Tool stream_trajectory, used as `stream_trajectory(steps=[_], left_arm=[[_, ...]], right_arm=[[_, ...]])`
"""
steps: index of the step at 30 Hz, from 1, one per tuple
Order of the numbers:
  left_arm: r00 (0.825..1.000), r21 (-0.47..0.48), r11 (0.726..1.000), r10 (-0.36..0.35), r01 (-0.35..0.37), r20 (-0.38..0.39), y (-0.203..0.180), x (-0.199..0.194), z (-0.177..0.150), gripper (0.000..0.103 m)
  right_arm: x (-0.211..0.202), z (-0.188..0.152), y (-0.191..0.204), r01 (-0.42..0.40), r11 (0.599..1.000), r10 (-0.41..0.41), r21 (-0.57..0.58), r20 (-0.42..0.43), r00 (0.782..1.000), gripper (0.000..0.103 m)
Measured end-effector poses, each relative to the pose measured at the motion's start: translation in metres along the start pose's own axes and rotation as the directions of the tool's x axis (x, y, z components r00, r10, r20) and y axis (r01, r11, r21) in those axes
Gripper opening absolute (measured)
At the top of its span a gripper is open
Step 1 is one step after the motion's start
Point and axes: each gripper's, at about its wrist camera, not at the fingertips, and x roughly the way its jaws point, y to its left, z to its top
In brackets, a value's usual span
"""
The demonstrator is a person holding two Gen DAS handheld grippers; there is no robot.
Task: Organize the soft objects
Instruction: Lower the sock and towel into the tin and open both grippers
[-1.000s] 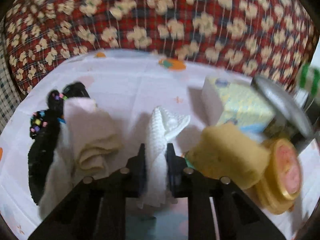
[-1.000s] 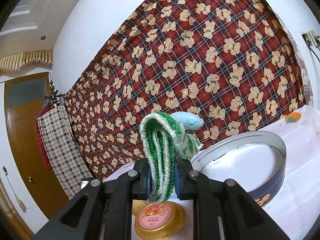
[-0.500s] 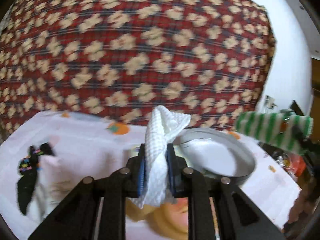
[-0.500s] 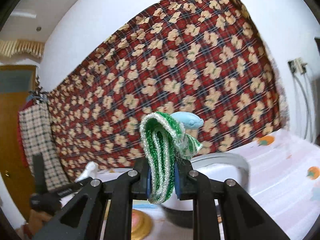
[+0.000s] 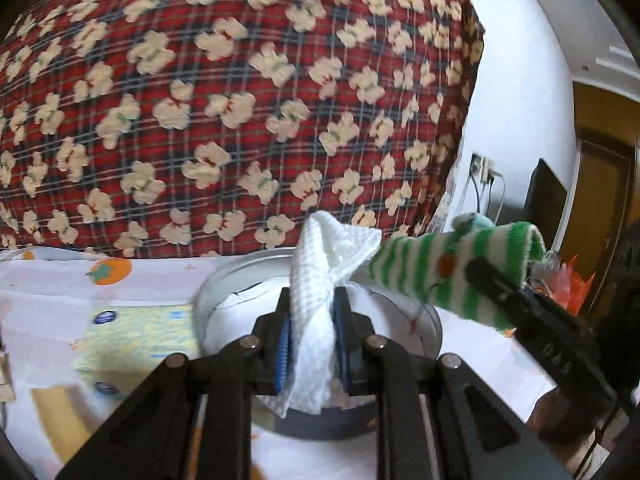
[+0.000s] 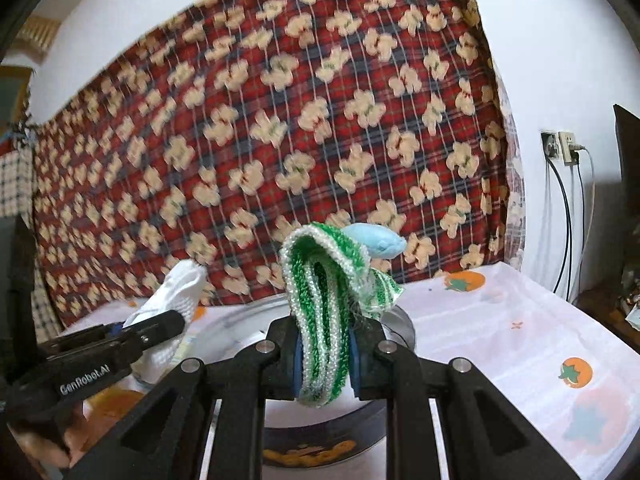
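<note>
My left gripper (image 5: pixel 312 344) is shut on a white waffle-weave cloth (image 5: pixel 320 280) and holds it above a round metal tin (image 5: pixel 224 284). My right gripper (image 6: pixel 324 356) is shut on a green-and-white striped knit sock (image 6: pixel 320 304) with a light blue tip (image 6: pixel 376 240), also above the tin (image 6: pixel 404 320). In the left wrist view the sock (image 5: pixel 452 268) comes in from the right. In the right wrist view the white cloth (image 6: pixel 176 292) comes in from the left.
A yellow-and-blue tissue pack (image 5: pixel 136 340) lies left of the tin on a white tablecloth (image 6: pixel 520 328) with orange fruit prints. A red plaid bear-print blanket (image 5: pixel 240 100) hangs behind. A wall socket with cables (image 6: pixel 560 152) is at right.
My left gripper lifted the white cloth off the table and swung right to above the tin. My right gripper moved with the sock to the tin from the other side.
</note>
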Motion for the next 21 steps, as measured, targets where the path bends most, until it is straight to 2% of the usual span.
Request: stream_trajectory(steps=[5,12,14,17,18,19,20,21], left_arm=[[0.999,0.027,0.999,0.047,-0.046,-0.024,-0.018,0.031,-0.010,0.017],[0.994,0.049,0.996,0.084,-0.081,-0.067,-0.022,0.056,-0.024,0.017],[0.993,0.061,0.994,0.099,-0.094,-0.070,-0.021,0.059,-0.026,0.020],[0.991,0.039,0.993,0.110,-0.107,-0.070,-0.017,0.059,-0.025,0.041],[0.992,0.032,0.993,0.114,-0.112,-0.062,-0.015,0.057,-0.025,0.062],[0.991,0.027,0.991,0.130,-0.128,-0.046,-0.014,0.054,-0.025,0.077],[0.989,0.022,0.989,0.147,-0.147,-0.030,-0.014,0.051,-0.025,0.084],[0.987,0.018,0.987,0.160,-0.160,-0.008,-0.013,0.047,-0.025,0.096]], right_arm=[[0.027,-0.012,-0.007,0.008,1.000,-0.007,0.017,-0.073,0.997,0.019],[0.035,-0.015,-0.010,0.017,1.000,-0.018,-0.003,-0.096,0.995,0.020],[0.039,-0.016,-0.011,0.006,1.000,-0.005,0.008,-0.118,0.993,0.021],[0.045,-0.018,-0.009,-0.010,1.000,0.012,0.013,-0.155,0.988,0.027],[0.045,-0.018,-0.008,-0.006,1.000,0.007,0.008,-0.155,0.988,0.030],[0.042,-0.018,-0.008,0.008,1.000,-0.008,0.004,-0.141,0.990,0.038],[0.038,-0.017,-0.009,0.015,1.000,-0.014,0.008,-0.121,0.993,0.045],[0.033,-0.015,-0.010,0.020,1.000,-0.019,0.015,-0.088,0.996,0.064]])
